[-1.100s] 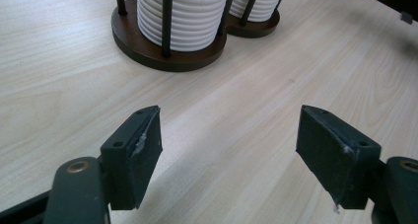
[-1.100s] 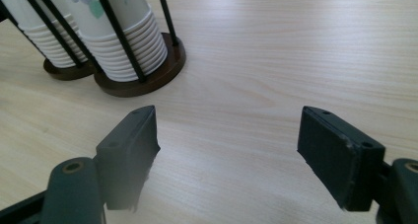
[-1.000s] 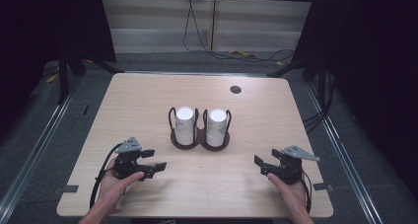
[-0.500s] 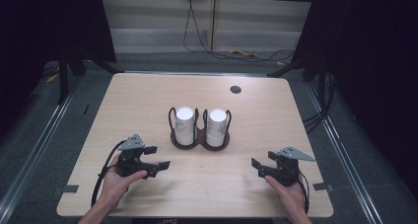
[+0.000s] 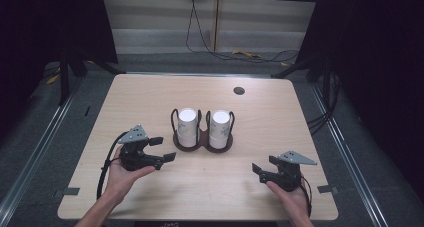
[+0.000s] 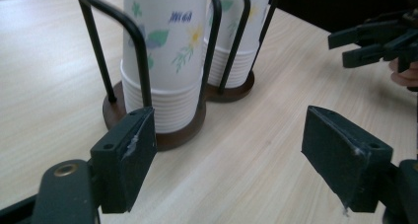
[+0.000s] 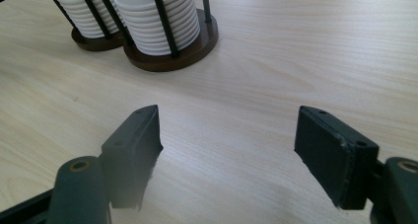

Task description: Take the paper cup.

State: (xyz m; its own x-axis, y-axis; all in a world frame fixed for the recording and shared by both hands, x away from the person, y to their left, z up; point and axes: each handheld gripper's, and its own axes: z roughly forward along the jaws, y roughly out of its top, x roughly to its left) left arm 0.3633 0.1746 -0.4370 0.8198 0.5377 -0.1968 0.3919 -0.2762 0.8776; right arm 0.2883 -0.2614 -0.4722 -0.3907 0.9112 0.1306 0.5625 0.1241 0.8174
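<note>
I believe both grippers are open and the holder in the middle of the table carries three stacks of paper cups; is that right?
Not quite: the holder carries two stacks of paper cups, not three, as the high view shows. The left gripper and right gripper are indeed open.

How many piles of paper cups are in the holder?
2. The left stack of cups stands in the holder's left ring, and the right stack of cups stands in its right ring, side by side at mid-table. How many cups each pile holds cannot be told.
</note>
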